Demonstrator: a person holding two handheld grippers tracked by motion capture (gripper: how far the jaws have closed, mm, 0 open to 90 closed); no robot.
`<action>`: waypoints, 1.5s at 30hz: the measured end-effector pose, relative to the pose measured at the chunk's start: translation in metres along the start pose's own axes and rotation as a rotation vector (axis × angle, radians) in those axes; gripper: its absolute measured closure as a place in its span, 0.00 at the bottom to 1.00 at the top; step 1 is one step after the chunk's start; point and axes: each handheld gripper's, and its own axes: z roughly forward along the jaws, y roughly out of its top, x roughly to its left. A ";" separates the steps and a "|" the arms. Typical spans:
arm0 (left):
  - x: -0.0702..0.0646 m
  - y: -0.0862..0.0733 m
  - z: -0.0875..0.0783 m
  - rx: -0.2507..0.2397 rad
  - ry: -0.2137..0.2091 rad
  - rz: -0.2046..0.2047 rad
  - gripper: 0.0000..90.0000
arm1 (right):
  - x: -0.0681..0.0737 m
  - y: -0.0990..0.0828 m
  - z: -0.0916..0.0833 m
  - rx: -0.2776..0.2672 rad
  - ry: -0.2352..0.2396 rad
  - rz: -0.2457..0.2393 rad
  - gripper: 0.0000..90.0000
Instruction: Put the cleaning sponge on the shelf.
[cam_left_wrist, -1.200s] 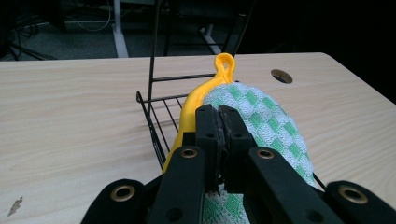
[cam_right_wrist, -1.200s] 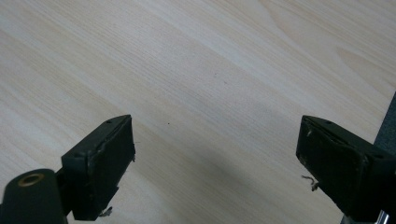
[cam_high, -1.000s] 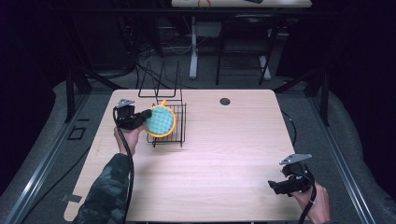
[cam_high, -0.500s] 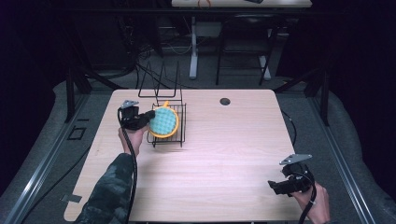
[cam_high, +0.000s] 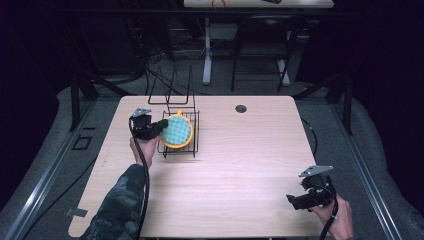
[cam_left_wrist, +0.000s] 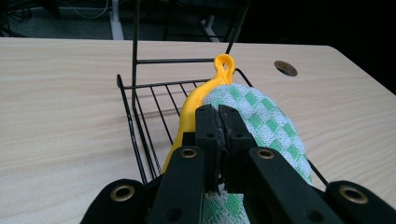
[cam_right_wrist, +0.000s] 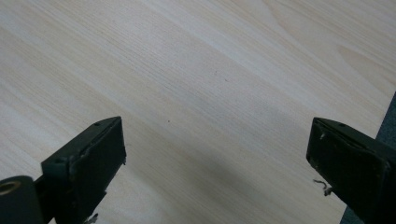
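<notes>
Your desk (cam_high: 240, 165) carries a black wire rack (cam_high: 186, 145) toward its far left part. In that rack stands a round pot holder (cam_high: 177, 131), green-checked with a yellow rim, tilted on edge. Your left claw (cam_high: 161, 127) is clamped on its near edge. Your right claw (cam_high: 292, 201), jaws wide apart, hovers over bare wood at the near right corner.

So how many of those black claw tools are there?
2. The left gripper is at the wire rack, clamped on a green-checked pot holder. The right gripper sits open near the table's near right corner.
</notes>
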 end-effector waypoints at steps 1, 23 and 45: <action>-0.001 -0.001 0.001 -0.001 0.001 -0.001 0.98 | 0.000 0.000 0.000 0.000 -0.001 -0.001 0.04; -0.001 -0.013 0.019 0.067 0.059 -0.011 0.97 | 0.000 0.000 0.001 0.004 -0.002 -0.005 0.05; -0.004 -0.006 0.008 0.086 0.085 0.012 0.35 | 0.001 0.000 -0.001 -0.005 -0.003 -0.011 0.06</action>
